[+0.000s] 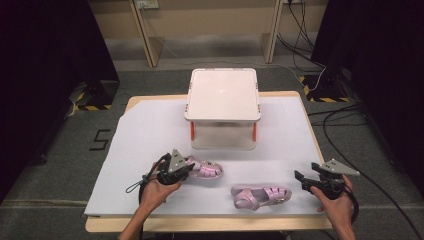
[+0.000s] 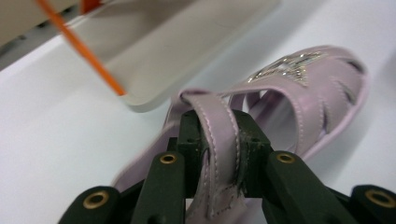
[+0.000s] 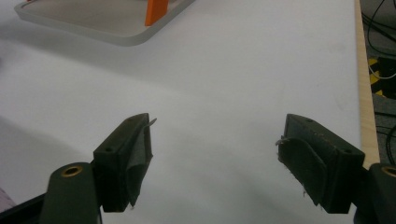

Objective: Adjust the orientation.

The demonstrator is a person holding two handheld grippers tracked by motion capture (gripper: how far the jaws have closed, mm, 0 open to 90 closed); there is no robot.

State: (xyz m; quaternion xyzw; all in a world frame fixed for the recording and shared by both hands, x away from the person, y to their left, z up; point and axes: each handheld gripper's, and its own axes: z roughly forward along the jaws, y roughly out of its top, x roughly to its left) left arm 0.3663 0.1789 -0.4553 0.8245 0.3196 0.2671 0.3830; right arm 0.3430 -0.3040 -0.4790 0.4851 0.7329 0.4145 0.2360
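Observation:
Two pink child's sandals lie on the white table. The left sandal [image 1: 206,170] lies in front of the rack, toe to the right. My left gripper [image 1: 188,169] is shut on this sandal's heel strap [image 2: 218,140], which stands pinched between both black pads. Its silver-trimmed toe [image 2: 299,70] points away from me. The second sandal [image 1: 261,196] lies on its side near the front edge, apart from both grippers. At the right, my right gripper [image 1: 300,180] is held just above the table, jaws wide open with nothing between its fingers [image 3: 126,154].
A white two-tier rack [image 1: 223,95] with orange posts stands at the back middle of the table; its lower shelf [image 2: 154,70] is close beyond the held sandal. The wooden table edge [image 3: 365,93] runs along the right. Cables lie on the floor at the right.

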